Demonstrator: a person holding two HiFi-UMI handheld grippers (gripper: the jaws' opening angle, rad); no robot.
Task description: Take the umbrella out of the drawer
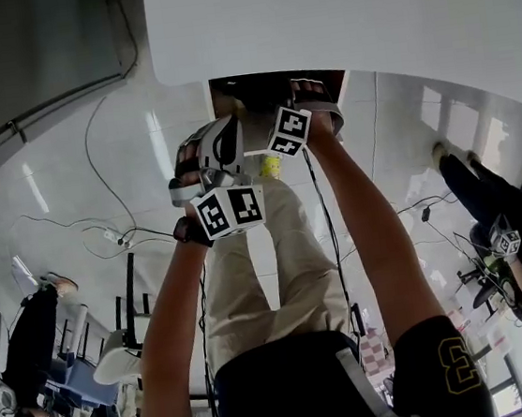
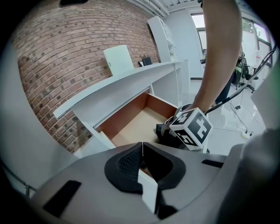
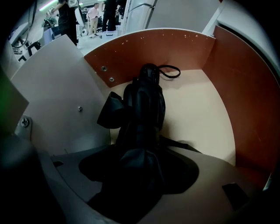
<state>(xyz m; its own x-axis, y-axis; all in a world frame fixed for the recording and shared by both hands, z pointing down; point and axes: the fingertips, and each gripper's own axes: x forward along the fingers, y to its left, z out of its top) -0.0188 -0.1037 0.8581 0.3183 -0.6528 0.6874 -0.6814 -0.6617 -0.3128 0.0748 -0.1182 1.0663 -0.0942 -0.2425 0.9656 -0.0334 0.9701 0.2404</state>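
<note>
The drawer (image 1: pixel 265 89) stands pulled out under the white counter (image 1: pixel 332 15), its mouth at 12 o'clock in the head view. The right tool (image 1: pixel 308 93) dips steeply down into it, beside the drawer's 3 o'clock edge. In the right gripper view the black umbrella (image 3: pixel 142 109) lies folded on the drawer's pale floor (image 3: pixel 205 131) and runs from 6 o'clock up toward 12. Its strap loop (image 3: pixel 168 71) lies at the far end, at about 1 o'clock, just short of the brown back wall. A flap of its cloth spreads to 9 o'clock, close to a pale panel (image 3: pixel 57 100) with screws, so there is little room on that side. From 2 to 4 o'clock the floor is bare as far as the brown side wall. The right tool's (image 3: pixel 140 175) jaws stand at a middling width with the umbrella's near end filling the gap. It is black on black there, so I cannot tell whether the pads press on it. The left tool (image 1: pixel 212 152) hangs outside the drawer, at 8 o'clock of its mouth and near the right one, over the shiny floor (image 1: pixel 69 179). In its own view the left tool's (image 2: pixel 141 151) jaws are brought together on nothing, aimed at the drawer's near corner. The counter's edge (image 2: pixel 122 83) overhangs at 11 o'clock and a brick wall (image 2: pixel 65 57) stands behind it.
</note>
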